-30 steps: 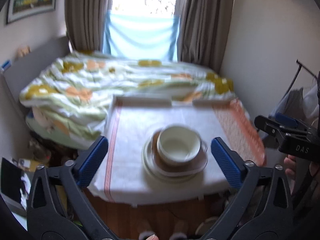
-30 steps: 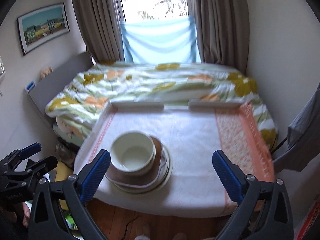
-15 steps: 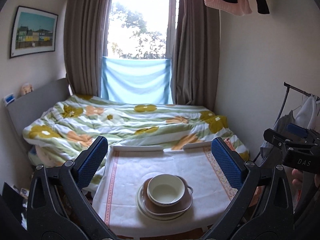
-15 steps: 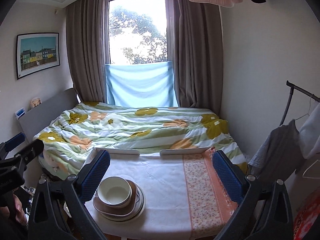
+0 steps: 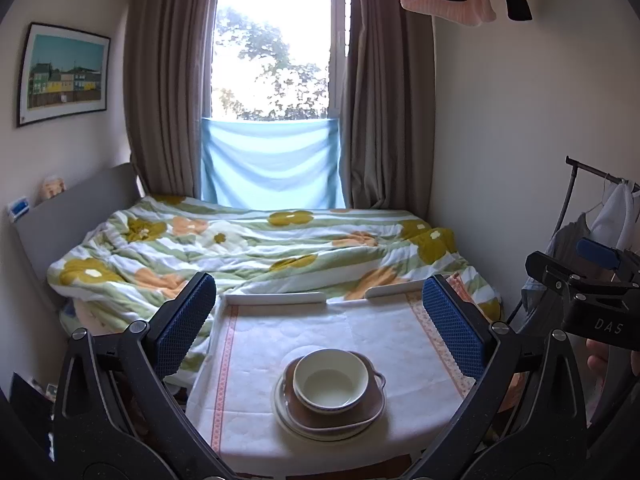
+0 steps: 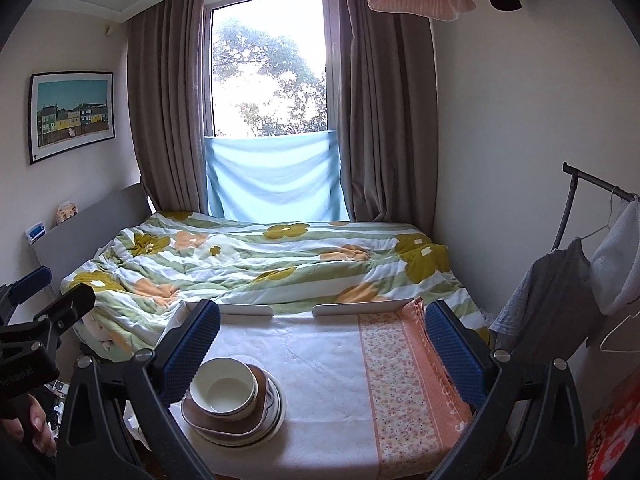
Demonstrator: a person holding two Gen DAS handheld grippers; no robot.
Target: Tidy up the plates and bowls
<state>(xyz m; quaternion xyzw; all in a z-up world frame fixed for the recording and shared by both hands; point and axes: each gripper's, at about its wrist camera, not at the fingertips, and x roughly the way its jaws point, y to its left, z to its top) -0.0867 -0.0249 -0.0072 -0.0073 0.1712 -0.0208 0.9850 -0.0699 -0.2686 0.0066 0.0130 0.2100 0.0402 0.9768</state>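
While both tongs hang above its near edge, the surface carries a white quilted cloth with an orange patterned border and abuts a bed under a floral duvet. A curtained window lies behind the bed; a clothes rack stands at right. One cream bowl sits on a brown plate, which rests on pale plates. The stack lies centred between the pads of the left tongs, below and apart from them. It lies beside the left pad of the right tongs. Both tongs are spread wide, holding nothing.
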